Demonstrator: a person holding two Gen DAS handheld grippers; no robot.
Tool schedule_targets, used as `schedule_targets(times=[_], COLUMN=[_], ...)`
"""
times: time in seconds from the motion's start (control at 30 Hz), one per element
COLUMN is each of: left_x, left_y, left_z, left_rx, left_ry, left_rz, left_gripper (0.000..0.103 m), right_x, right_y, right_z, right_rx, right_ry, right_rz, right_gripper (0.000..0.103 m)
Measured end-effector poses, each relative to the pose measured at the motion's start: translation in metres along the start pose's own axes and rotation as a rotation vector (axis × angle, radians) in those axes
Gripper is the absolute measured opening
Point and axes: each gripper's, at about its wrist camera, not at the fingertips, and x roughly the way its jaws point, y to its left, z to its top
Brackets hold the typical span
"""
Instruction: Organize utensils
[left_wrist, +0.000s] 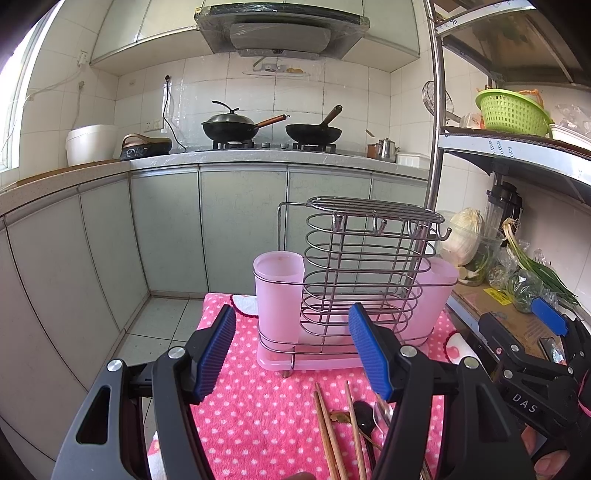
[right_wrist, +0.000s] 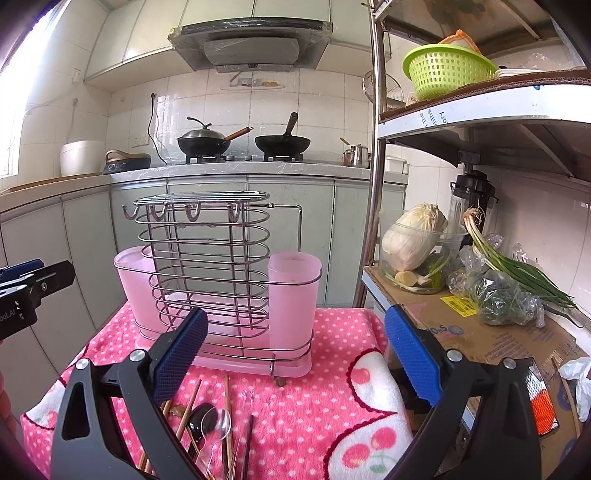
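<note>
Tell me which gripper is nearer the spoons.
Left. The left gripper hangs open just above and slightly left of the spoons. The right gripper, also open, sits farther off to their right, over the towel's other side.

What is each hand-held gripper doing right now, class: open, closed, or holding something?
Left hand-held gripper: open, holding nothing.
Right hand-held gripper: open, holding nothing.
</note>
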Motion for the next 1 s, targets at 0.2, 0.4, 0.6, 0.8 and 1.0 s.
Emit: schedule_targets(times=[0.2,0.4,0.6,0.8,1.0], left_x=[0.009,0.027,0.046,0.066,0.089], left_y=[0.006,0.023,0.032,0.032,0.027], left_z=[-0.003,-0.01,-0.024,-0.04,-0.055], left_rx=[-0.014,-0.057,-0.088,-0.123,-0.133], left_ry=[0.04,0.127,0.234,0.354,0.491], left_rz=[-0.022,-0.049,-0.084,-0.135,-0.155], left_gripper=[0.063,0.063,0.063,0.062,0.048], right_x=[0.004,0.011,0.023,0.029,0.035], right_y=[-0.003,-0.011,-0.021,-0.028,-0.034], right_z=[-0.001,-0.008,-0.02,-0.027,-0.035], right_rx=[0.0,0.021,0.052,0.077,0.106], right_ry=[0.025,0.09,0.16,0.202,0.254], right_rz=[0.005,0.027,0.062,0.088,0.119], right_gripper=[0.097,0.097,0.097,0.09,0.076])
